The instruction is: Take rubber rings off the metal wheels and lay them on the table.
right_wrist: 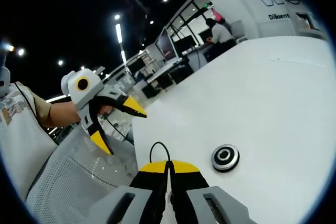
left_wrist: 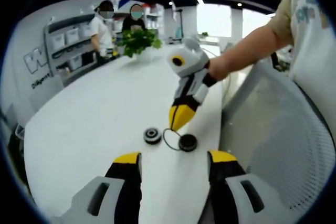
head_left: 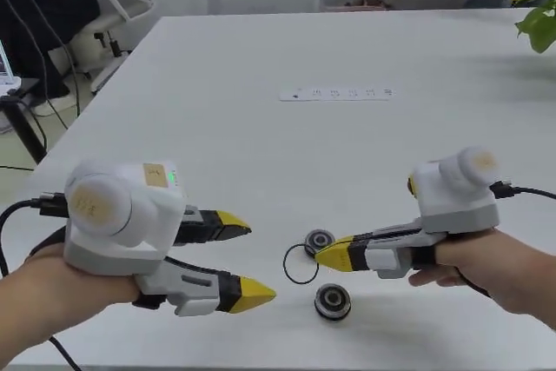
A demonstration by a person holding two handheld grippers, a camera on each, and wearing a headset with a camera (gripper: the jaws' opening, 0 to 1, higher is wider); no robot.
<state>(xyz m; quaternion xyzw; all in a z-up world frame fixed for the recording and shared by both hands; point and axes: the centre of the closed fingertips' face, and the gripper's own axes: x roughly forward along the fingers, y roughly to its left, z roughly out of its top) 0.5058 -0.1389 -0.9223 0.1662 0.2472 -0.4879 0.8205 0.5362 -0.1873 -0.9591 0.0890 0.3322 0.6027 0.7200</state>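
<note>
On the white tabletop (head_left: 261, 128) my right gripper (head_left: 326, 255) pinches the thin rubber ring (head_left: 285, 264) just beside a metal wheel (head_left: 319, 241), my left gripper (head_left: 254, 261) gaping near it; the ring could snag that wheel and drag it.

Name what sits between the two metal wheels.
The black rubber ring, pinched by the shut right gripper, lies between the wheels in the left gripper view.
</note>
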